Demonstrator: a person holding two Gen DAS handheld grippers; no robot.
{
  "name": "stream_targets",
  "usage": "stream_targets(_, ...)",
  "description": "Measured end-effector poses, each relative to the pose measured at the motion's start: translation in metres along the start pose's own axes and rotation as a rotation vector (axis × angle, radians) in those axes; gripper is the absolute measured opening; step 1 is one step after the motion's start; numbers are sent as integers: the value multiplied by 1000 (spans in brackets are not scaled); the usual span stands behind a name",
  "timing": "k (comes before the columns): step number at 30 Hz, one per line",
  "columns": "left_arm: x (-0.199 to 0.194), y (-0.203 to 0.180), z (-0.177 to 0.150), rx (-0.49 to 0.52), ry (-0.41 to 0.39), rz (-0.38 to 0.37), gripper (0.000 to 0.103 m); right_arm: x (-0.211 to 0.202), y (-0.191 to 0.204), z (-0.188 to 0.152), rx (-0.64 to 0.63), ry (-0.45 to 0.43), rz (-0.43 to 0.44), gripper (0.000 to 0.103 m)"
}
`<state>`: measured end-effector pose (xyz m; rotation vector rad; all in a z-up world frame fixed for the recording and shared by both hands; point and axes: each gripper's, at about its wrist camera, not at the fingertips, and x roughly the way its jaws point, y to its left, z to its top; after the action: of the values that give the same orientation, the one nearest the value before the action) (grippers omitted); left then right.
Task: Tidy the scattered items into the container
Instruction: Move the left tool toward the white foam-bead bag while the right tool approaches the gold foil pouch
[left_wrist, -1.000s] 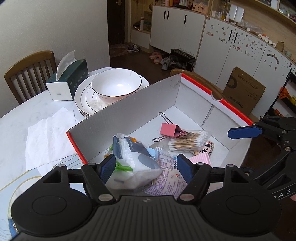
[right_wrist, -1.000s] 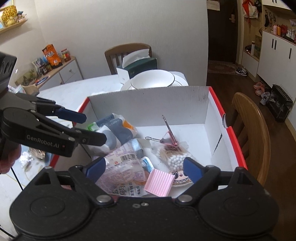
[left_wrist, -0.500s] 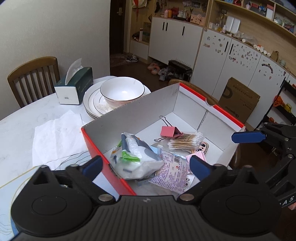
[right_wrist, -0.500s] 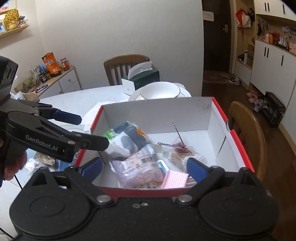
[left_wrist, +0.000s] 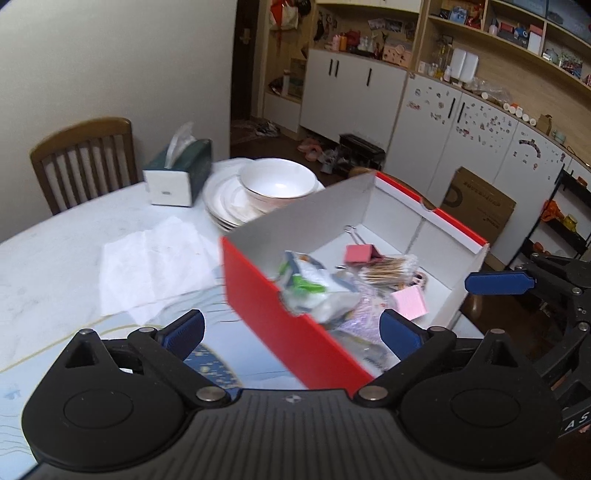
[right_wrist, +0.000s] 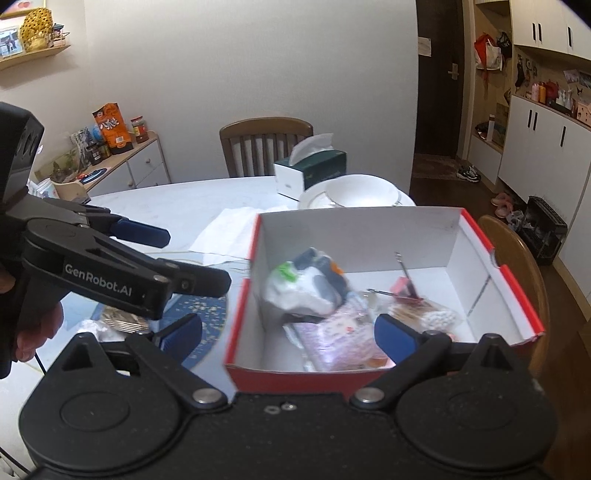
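Left wrist view: nearest the lens, the left gripper (left_wrist: 291, 328) has its jaws spread wide with nothing held; between the blue pads only the near red corner of the box shows, untouched. The right gripper (right_wrist: 288, 334) is likewise wide open and empty, though its figure has risen over the last moment, so it is just reaching full spread.

Just beyond both sits the red cardboard box (left_wrist: 280, 314), open-topped and white inside, on the pale table (left_wrist: 55, 266). In the left view one corner of the box points at the camera, its long axis running away to the upper right; in the right view the short red end wall faces the lens and the long axis runs straight away.

Inside, at the near end, lie a crumpled plastic bag (left_wrist: 314, 288), a printed snack packet (right_wrist: 340, 339) and a pink ribbed pad (left_wrist: 408, 302). Farther in are a bundle of cotton swabs (left_wrist: 389, 267) and a pink binder clip (left_wrist: 358, 253), its wire handles pointing to the far wall.

Left of the box a white paper napkin (left_wrist: 155, 262) lies flat. Beyond stand a white bowl (left_wrist: 277, 182) on stacked plates, a green tissue box (left_wrist: 177, 177) and a wooden chair (left_wrist: 85, 158).
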<state>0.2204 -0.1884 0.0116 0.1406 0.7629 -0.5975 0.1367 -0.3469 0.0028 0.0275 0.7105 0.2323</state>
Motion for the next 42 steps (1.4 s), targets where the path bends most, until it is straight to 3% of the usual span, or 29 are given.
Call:
stream_targets(20,-36,118,-31,-66,6,82,102,30,128,-7,-97,28,73,100)
stream_targets(26,-48,153,-57,-88,13,89,102,42,143,1,-121,30,71,100)
stream_targets(33,-58,172,-100,-96,34,112,102,62,152,13,-113,37,69,100)
stream_targets(42,-60,169,-139,-42,31,127,102,94,166,28,-121,57,65,100)
